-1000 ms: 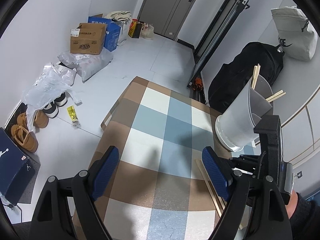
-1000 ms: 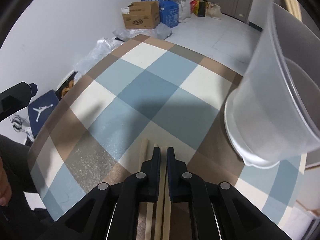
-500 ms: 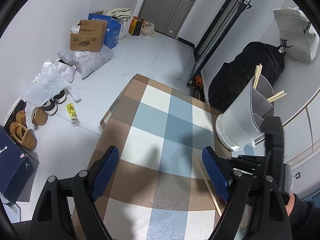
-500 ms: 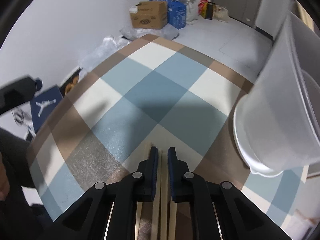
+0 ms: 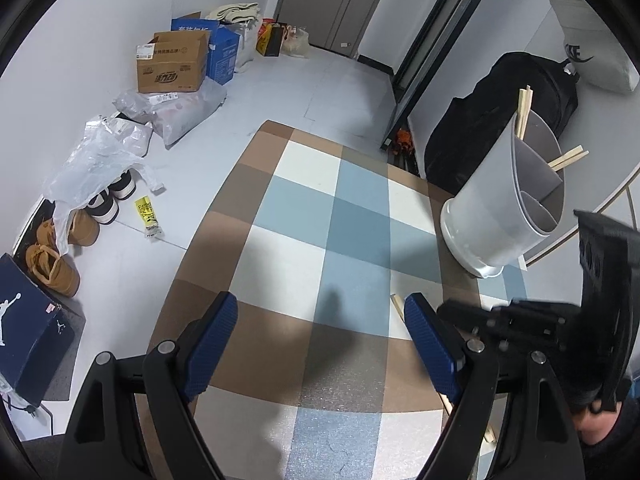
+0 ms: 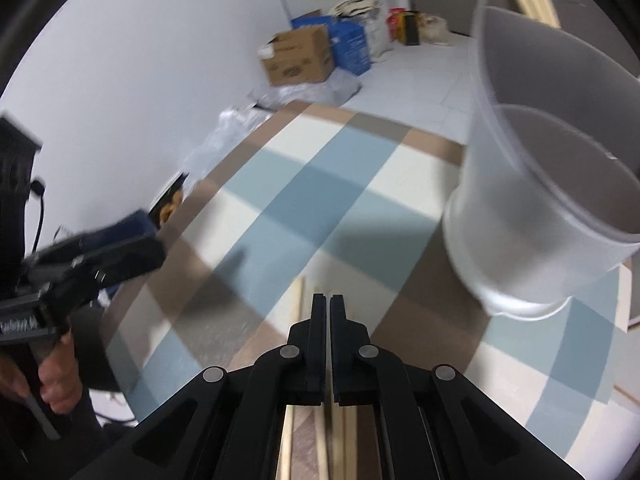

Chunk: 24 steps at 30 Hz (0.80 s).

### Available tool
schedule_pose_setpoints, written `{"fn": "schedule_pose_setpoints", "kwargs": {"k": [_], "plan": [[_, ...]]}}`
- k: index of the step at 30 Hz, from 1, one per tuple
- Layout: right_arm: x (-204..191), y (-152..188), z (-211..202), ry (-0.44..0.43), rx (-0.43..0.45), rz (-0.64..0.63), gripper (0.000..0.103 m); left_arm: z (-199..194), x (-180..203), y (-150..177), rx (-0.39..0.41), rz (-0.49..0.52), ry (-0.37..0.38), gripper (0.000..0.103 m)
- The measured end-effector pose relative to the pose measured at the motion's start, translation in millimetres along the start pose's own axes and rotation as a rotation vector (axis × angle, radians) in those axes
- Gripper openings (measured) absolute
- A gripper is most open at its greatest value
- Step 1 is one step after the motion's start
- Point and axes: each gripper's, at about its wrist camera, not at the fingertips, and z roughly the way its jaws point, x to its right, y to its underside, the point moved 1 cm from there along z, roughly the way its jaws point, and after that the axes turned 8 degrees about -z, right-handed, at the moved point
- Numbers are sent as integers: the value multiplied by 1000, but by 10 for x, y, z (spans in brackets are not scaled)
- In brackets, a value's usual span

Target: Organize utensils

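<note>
Since a second ago the right tongs [image 6: 329, 300] have tipped up toward the holder [image 6: 536, 200], which has slid left and down in that view. Jaws pressed together; whether they pinch a chopstick I can't tell. Loose chopsticks [image 6: 298, 300] lie on the checked surface [image 6: 280, 200] just below-left of the tips. Left tongs [image 5: 320, 340] spread, empty. Risk: thin stick slips out or clips the holder's rim.

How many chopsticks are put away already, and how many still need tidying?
Done: about four chopsticks stand in the grey holder. In hand: the right gripper is shut over loose chopsticks on the checked table; whether it grips one is unclear. Left: those table sticks. The left gripper is open, empty.
</note>
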Motion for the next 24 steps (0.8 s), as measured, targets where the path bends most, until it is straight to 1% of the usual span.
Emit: {"fn": "schedule_pose_setpoints", "kwargs": {"k": [2,5,6,8,12,14,16,19,20,22,24], "plan": [[-51,16,77,-10,-28,-19,3,-12,-24,-8,1,-11,-4,82],[-68,35,189,11,-65,-38,3,-2,-50,-6,-3,-27,-6,82],[-67,26,191,25,-56,-47,3,5,-51,-8,-5,-30,-6,82],[-50,8,236,21,-76,-43,5,13,-61,-10,-10,-35,-4,82],[-136,-68,283,64,-101,-107,6,1,-54,-13,-8,-35,2,82],[-177,-99,307,75,-112,-133,11,-3,-60,-32,-7,-40,10,82],[-231,-126,331,104,-120,-168,11,-7,-73,-47,-7,-47,14,82],[-255,-128,342,123,-119,-183,9,-4,-106,-62,-11,-57,13,82],[-260,-118,338,130,-114,-191,4,-1,-116,-68,-13,-63,18,82],[-249,-96,335,130,-102,-190,4,-4,-130,-73,-11,-64,18,82],[-208,-81,303,123,-81,-157,3,-5,-136,-70,-10,-64,12,82]]}}
